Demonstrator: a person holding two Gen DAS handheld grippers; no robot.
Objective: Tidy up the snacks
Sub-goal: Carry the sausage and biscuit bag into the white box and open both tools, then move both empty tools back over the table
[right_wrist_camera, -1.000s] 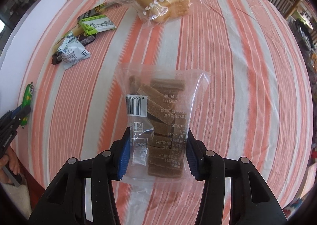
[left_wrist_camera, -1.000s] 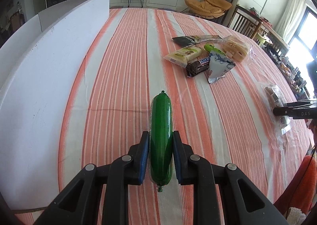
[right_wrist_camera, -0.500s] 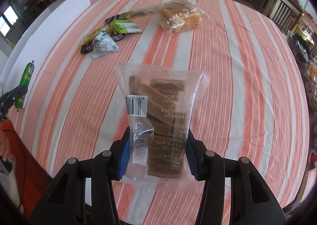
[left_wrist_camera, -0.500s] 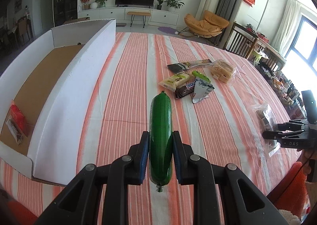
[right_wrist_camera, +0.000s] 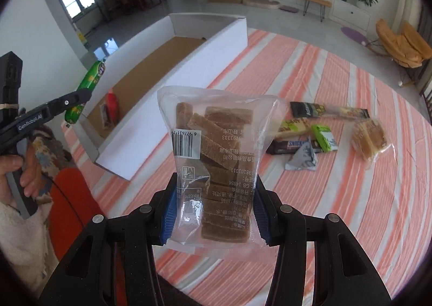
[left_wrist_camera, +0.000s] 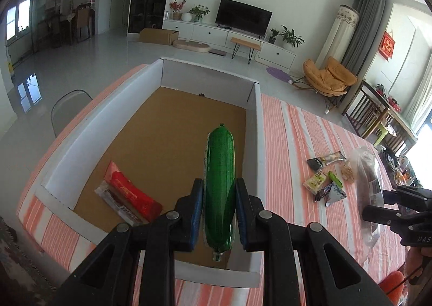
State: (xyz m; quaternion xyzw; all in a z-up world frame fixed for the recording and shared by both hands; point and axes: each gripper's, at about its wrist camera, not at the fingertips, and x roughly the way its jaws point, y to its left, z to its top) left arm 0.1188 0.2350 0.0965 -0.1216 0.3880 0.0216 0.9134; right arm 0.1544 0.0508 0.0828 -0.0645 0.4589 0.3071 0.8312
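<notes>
My left gripper [left_wrist_camera: 219, 208] is shut on a green sausage-shaped snack [left_wrist_camera: 220, 171] and holds it in the air over the near right part of the open white box [left_wrist_camera: 256, 128]; it also shows in the right wrist view [right_wrist_camera: 89, 82]. A red snack pack [left_wrist_camera: 132, 195] lies on the box's brown floor. My right gripper [right_wrist_camera: 214, 208] is shut on a clear bag of brown bars [right_wrist_camera: 216, 155], held above the striped tablecloth [right_wrist_camera: 351, 198], to the right of the box [right_wrist_camera: 189, 82].
A loose pile of snacks [right_wrist_camera: 310, 136] lies on the cloth: a Snickers bar, green and yellow packs, a dark bar, a grey pouch and a bag of cake slices [right_wrist_camera: 367, 136]. A chair [left_wrist_camera: 67, 109] stands left of the table.
Both grippers have risen and swung left. My left gripper has carried the green snack from over the cloth to over the box. The right gripper still holds the bag.
</notes>
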